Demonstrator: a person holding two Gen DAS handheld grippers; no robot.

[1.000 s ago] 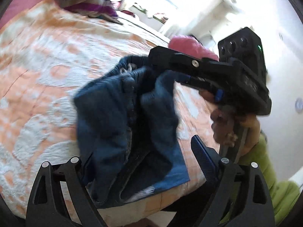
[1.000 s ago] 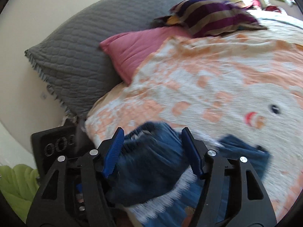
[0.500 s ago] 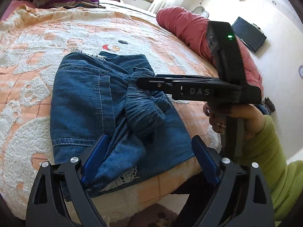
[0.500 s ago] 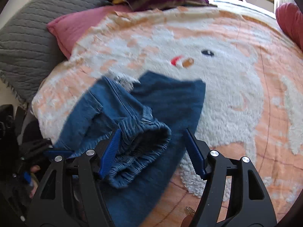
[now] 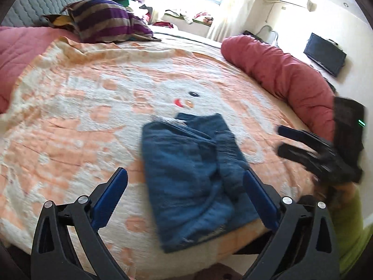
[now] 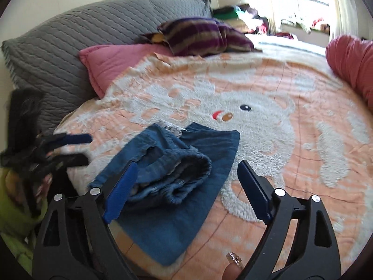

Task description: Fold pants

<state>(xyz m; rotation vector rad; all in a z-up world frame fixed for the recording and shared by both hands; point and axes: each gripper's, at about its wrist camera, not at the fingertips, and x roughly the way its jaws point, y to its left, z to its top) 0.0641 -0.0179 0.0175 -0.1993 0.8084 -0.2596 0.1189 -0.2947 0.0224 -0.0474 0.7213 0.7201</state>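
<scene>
The blue denim pants [image 5: 193, 177] lie folded in a compact stack near the front edge of the bed; the right wrist view shows them [image 6: 177, 186] with the bunched elastic waistband on top. My left gripper [image 5: 186, 198] is open and empty, held just above and in front of the stack. My right gripper [image 6: 186, 189] is open and empty, with its left finger [image 6: 121, 191] close beside the waistband. Each gripper shows blurred in the other's view: the right gripper [image 5: 300, 144] to the right of the pants, the left gripper [image 6: 63, 147] to their left.
An orange and white snowman blanket [image 5: 93, 121] covers the bed. A striped purple pillow [image 6: 198, 35], a pink pillow [image 6: 112, 60] and a grey quilted pillow [image 6: 58, 46] lie at the head. A red rolled duvet [image 5: 279, 74] lies along the right side.
Both grippers have let go of the pants and drawn back from them. The waistband that my right gripper carried now rests on the folded stack. The right gripper moved off to the right.
</scene>
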